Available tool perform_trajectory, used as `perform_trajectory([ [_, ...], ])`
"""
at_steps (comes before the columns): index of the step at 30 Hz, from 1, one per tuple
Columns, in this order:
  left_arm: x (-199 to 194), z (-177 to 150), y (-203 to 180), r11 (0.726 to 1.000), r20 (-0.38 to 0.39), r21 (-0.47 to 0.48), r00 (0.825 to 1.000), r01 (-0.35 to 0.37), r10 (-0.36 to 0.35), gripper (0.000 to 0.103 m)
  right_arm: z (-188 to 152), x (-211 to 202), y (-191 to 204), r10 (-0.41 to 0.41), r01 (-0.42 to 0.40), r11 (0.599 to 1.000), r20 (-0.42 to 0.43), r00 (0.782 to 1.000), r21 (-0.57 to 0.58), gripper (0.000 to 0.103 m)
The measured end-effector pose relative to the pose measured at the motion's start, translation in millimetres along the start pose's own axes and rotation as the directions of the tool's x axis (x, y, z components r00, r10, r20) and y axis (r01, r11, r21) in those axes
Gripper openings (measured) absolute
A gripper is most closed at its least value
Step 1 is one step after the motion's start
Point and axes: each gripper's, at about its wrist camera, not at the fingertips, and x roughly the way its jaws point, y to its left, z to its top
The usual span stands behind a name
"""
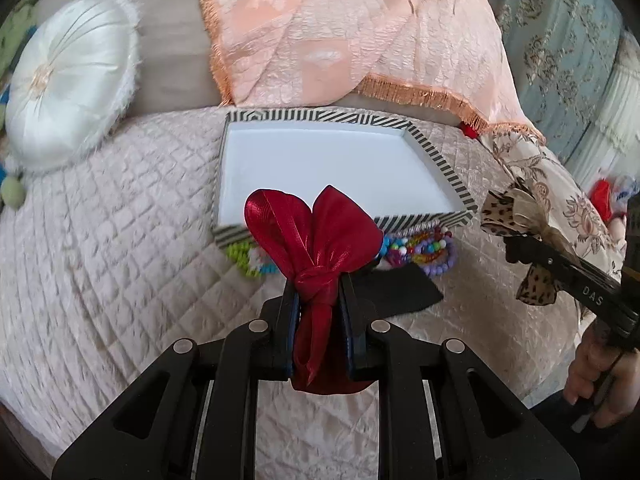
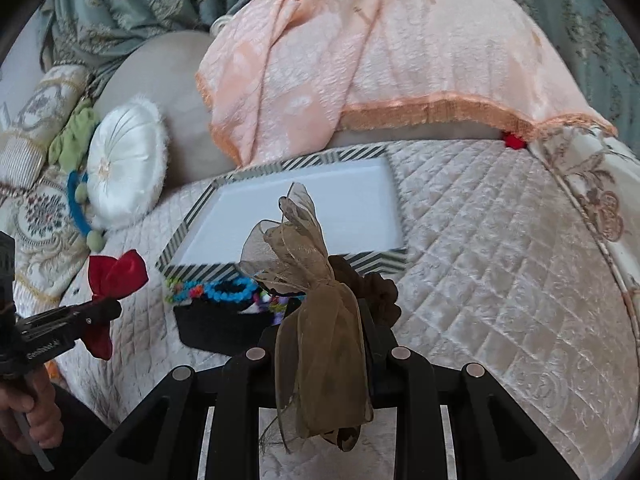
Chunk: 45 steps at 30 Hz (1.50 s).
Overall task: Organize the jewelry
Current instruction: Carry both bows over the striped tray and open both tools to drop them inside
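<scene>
My left gripper [image 1: 318, 296] is shut on a red satin bow [image 1: 316, 236] and holds it above the quilt, just in front of a shallow white tray with a black-and-white striped rim [image 1: 456, 176]. My right gripper [image 2: 326, 320] is shut on a sheer brown and leopard-print bow [image 2: 304, 256], also in front of the tray [image 2: 376, 260]. The tray's white floor shows nothing in it. Several colourful beaded bracelets [image 1: 416, 252] lie on the quilt against the tray's near rim, by a black cloth piece [image 1: 400, 292]. Each gripper shows in the other view: right [image 1: 516, 240], left [image 2: 108, 308].
A quilted pale pink bedspread [image 1: 120, 240] covers the bed. A round white satin cushion [image 1: 68, 88] lies at the left. A peach fringed blanket [image 1: 340, 40] drapes behind the tray. A floral cloth [image 1: 560, 184] lies at the right edge.
</scene>
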Motion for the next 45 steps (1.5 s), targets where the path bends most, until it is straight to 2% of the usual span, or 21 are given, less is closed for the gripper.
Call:
perform_trajectory([
  [4, 2.3, 10.7, -6.8, 0.998, 0.008, 0.049, 1.000, 0.026, -0.026, 0.016, 2.1, 1.4, -8.7, -0.023, 0.023, 0.999, -0.002, 1.000, 0.039, 0.024],
  [7, 9.8, 4.6, -5.2, 0.997, 0.016, 0.061, 0.999, 0.038, -0.039, 0.016, 2.7, 3.5, -5.3, -0.025, 0.025, 0.999, -0.001, 1.000, 0.030, 0.024],
  [11, 26.7, -7.1, -1.4, 0.999, -0.036, 0.032, 0.999, 0.011, -0.010, 0.016, 1.6, 6.7, 4.5, -0.017, 0.017, 1.000, -0.010, 1.000, 0.014, 0.024],
  [17, 31.0, -11.9, 10.6, 0.999, -0.053, -0.025, 0.998, -0.024, 0.023, 0.016, 1.2, 18.6, 24.9, -0.011, 0.010, 0.999, -0.031, 0.999, -0.035, 0.024],
  [20, 30.4, -12.8, 12.8, 0.999, -0.059, -0.044, 0.998, -0.015, 0.013, 0.016, 2.2, 25.1, 33.2, -0.011, 0.010, 0.999, -0.039, 0.999, -0.047, 0.024],
  [29, 32.3, -14.3, 10.9, 0.998, -0.066, -0.045, 0.997, -0.035, 0.032, 0.016, 1.6, 32.5, 49.6, -0.010, 0.006, 0.996, -0.047, 0.999, -0.094, 0.024],
  [38, 35.2, -15.9, 11.5, 0.998, -0.065, -0.031, 0.996, -0.061, 0.058, 0.016, 0.7, 29.1, 41.9, -0.025, 0.022, 0.996, -0.040, 0.999, -0.082, 0.024],
  [42, 34.7, -9.0, 13.6, 0.997, -0.053, -0.037, 0.997, -0.062, 0.060, 0.016, 2.7, 27.3, 38.0, -0.028, 0.025, 0.997, -0.035, 0.999, -0.079, 0.024],
  [45, 34.1, 14.3, 18.0, 0.998, -0.046, -0.042, 0.998, -0.051, 0.050, 0.016, 16.9, 28.8, 27.4, -0.035, 0.034, 0.997, -0.016, 0.999, -0.063, 0.024],
])
